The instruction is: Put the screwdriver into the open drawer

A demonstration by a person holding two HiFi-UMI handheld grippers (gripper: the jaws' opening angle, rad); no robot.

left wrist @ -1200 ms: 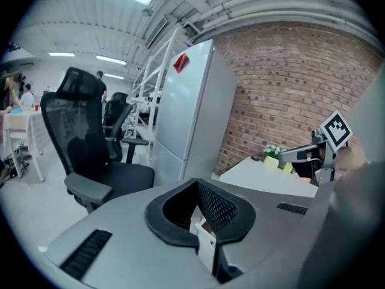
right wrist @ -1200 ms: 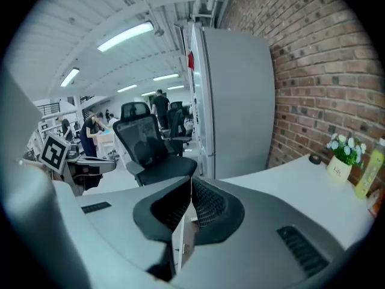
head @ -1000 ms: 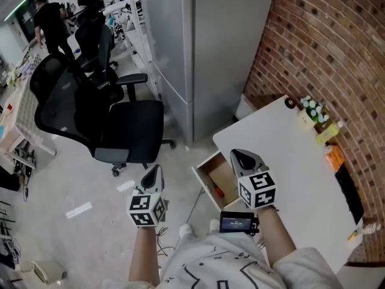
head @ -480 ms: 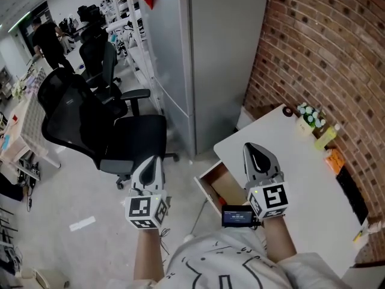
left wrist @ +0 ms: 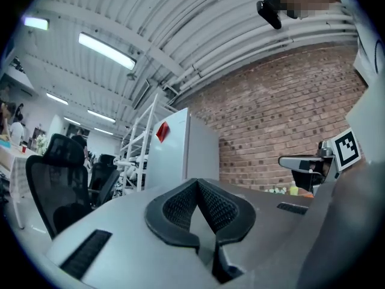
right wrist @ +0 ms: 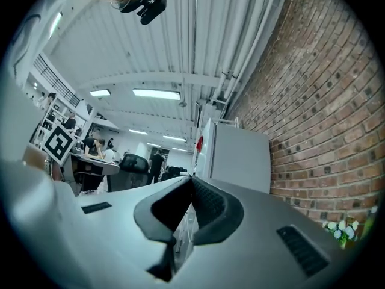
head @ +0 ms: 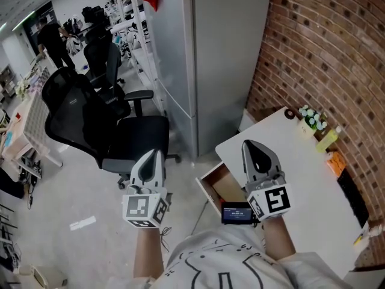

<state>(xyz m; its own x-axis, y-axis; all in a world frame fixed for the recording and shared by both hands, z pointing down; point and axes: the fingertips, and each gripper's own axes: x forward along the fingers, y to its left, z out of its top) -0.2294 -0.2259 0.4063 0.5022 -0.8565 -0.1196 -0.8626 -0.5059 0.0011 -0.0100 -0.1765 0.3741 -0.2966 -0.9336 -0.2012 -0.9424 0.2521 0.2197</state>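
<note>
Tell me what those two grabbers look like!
The left gripper and right gripper are grey wedges with black ribbed jaws. Each carries a white cube with black square markers; a dark screen sits by the right one. The shirt is white.

The head view looked steeply down on the left claw [head: 153,156], right claw [head: 253,147], tabletop [head: 304,161] and floor [head: 90,200]. Both gripper views faced outward, sharing its brick wall [head: 328,53] and grey cabinet [head: 207,59].
</note>
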